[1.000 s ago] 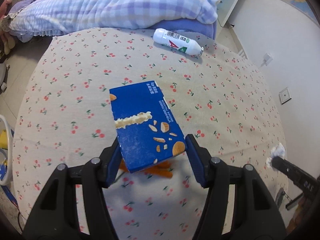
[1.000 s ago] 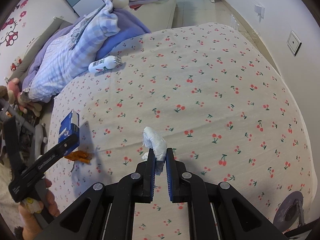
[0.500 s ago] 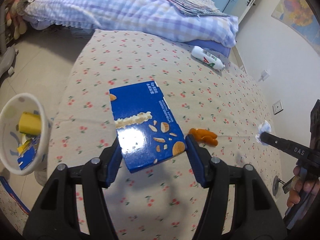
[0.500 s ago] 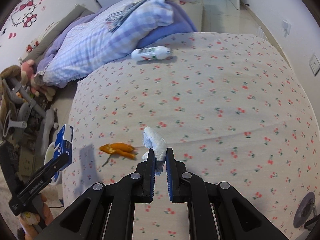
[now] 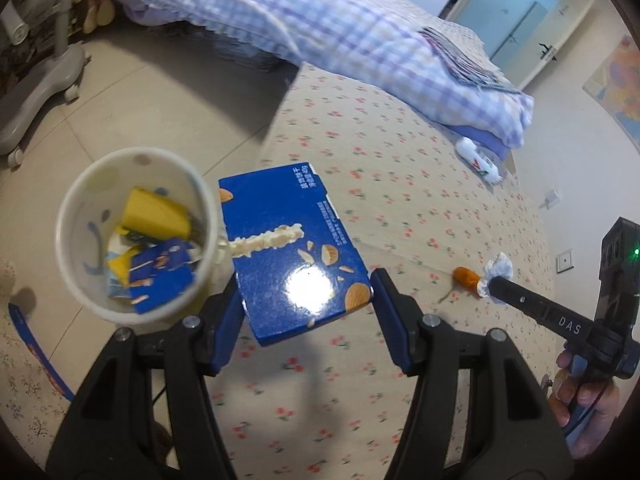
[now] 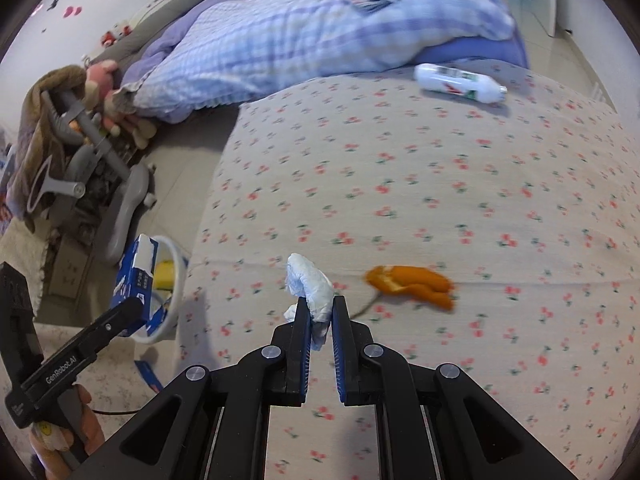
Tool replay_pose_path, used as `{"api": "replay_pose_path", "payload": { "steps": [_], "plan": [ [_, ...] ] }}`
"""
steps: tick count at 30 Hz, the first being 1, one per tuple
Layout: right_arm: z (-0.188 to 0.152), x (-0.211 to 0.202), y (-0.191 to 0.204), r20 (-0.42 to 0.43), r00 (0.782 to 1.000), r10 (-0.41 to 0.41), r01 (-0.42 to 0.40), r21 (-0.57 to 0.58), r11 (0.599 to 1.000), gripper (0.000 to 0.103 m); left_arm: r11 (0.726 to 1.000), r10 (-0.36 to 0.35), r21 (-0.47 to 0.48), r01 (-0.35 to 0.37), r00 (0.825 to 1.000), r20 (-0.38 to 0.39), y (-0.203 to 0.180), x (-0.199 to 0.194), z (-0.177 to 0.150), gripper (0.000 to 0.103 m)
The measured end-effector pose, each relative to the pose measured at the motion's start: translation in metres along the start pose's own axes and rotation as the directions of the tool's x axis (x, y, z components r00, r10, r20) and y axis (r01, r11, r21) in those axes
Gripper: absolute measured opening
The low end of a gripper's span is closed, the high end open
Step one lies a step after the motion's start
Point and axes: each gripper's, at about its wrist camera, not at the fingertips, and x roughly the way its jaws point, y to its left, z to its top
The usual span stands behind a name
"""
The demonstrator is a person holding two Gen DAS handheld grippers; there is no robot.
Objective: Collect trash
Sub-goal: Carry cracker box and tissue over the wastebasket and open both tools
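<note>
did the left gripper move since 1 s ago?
Yes. The left gripper, shut on the blue box, swung left off the bed toward the white bin, now beside it.

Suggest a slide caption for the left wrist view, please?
Left claw carries a blue box beside the trash bin.

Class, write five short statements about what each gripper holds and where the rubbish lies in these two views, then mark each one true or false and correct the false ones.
1. The left gripper is shut on the blue box. True.
2. The right gripper is open. False: it pinches the white tissue.
3. The orange peel lies on the cherry-print bedspread. True.
4. The white bin is empty. False: yellow and blue scraps lie inside.
5. The white bottle stands upright. False: it lies on its side near the quilt.
</note>
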Motion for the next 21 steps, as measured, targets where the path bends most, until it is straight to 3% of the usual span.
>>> {"api": "replay_pose_path", "payload": {
  "steps": [9,12,14,16,21],
  "plan": [
    [-0.005,0.029,0.059,-0.048,0.998,0.04,-0.044,-0.084,0.995,0.011,0.991,0.089,-0.101,-0.088,0.996,0.005,0.086,-0.011,0.008,0.063],
    [-0.005,0.035,0.073,-0.052,0.997,0.05,-0.055,-0.102,0.993,0.011,0.988,0.077,-0.138,-0.075,0.997,0.015,0.104,-0.01,0.011,0.063],
    [-0.005,0.04,0.081,-0.055,0.997,0.057,-0.063,-0.108,0.992,0.011,0.987,0.06,-0.152,-0.057,0.998,0.015,0.11,-0.008,0.014,0.067],
    [-0.005,0.044,0.088,-0.057,0.996,0.071,-0.077,-0.111,0.991,0.011,0.979,0.067,-0.192,-0.065,0.998,0.002,0.117,-0.006,0.017,0.088],
    [-0.005,0.054,0.112,-0.065,0.993,0.097,-0.105,-0.132,0.986,0.011,0.977,0.168,-0.134,-0.166,0.986,0.002,0.12,-0.013,0.014,0.089]
  ]
}}
